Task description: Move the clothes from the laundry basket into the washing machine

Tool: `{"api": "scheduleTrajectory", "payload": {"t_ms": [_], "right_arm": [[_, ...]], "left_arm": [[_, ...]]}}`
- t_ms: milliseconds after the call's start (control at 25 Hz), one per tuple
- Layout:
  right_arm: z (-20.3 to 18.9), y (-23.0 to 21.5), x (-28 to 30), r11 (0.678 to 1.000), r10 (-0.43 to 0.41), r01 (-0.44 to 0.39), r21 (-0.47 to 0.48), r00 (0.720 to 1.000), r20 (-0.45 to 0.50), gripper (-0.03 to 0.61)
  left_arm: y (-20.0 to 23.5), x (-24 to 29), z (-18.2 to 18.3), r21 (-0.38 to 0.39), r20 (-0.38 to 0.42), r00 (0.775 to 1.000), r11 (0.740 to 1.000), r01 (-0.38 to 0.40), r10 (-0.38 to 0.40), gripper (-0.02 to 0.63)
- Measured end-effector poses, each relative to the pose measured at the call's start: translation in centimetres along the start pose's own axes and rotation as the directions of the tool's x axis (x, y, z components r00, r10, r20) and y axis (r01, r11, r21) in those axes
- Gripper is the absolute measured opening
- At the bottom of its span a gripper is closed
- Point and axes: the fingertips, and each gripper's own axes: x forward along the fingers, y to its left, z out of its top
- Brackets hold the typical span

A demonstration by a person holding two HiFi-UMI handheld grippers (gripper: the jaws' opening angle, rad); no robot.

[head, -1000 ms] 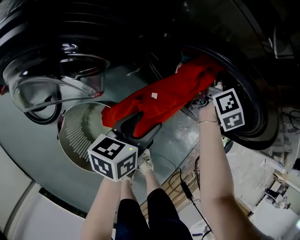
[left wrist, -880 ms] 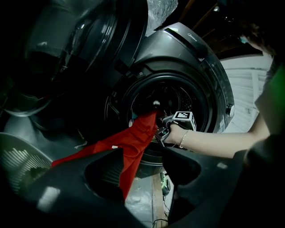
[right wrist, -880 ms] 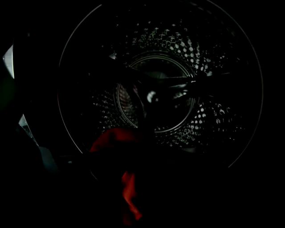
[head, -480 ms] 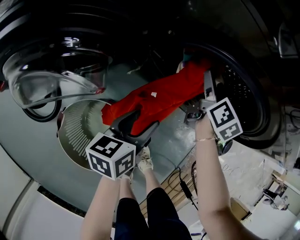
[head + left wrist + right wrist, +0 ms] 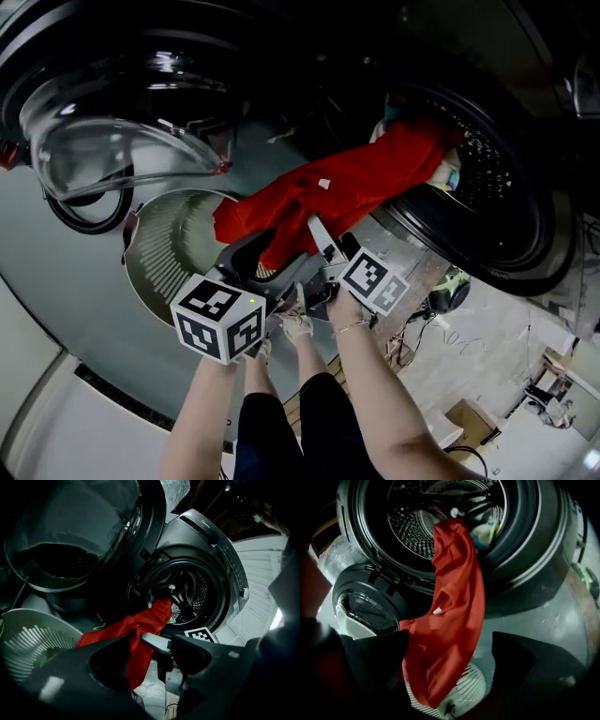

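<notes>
Head view caught the long red fabric garment [image 5: 347,183] strung from the dark perforated steel washing machine drum [image 5: 487,178] down to the left gripper [image 5: 275,255], which was clamped on its tail above the white slotted plastic laundry basket [image 5: 155,267]. The right gripper [image 5: 450,641], its jaws just swung wide, straddled the cloth without pinching. The smart play looked to be a mid-length grab, fed deep.

the left claw [image 5: 148,647] grips a red garment [image 5: 140,623] trailing from the washer drum [image 5: 199,590].
</notes>
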Motion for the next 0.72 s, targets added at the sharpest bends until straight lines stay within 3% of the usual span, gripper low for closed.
{"api": "scheduleTrajectory", "payload": {"t_ms": [160,240,360,480,720], "right_arm": [[-3.3,1.6,2.2,0.992,0.117,-0.112,0.066,0.989,-0.088,0.585],[-4.6,2.4,3.2,0.99,0.138,-0.136,0.023,0.979,-0.149,0.57],[-4.1,3.0,3.3,0.99,0.07,-0.085,-0.115,0.989,-0.129,0.265],[-2.7,4.1,2.3,0.981,0.063,-0.073,-0.177,0.996,-0.064,0.066],[0.6,9.6,-1.5,0.928,0.241,-0.22,-0.301,0.97,0.033,0.055]], "left_arm": [[0.7,-0.8,-1.2,-0.017,0.004,1.0,1.0,-0.011,0.011,0.258],[0.9,-1.0,-1.6,-0.022,0.01,1.0,1.0,-0.015,0.016,0.258],[1.2,-1.3,-1.9,-0.025,0.024,1.0,0.999,-0.02,0.021,0.257],[1.5,-1.6,-1.9,-0.028,0.03,0.999,0.999,-0.024,0.025,0.256],[0.9,-1.9,-1.1,0.0,0.045,0.999,1.0,-0.021,0.021,0.256]]}}
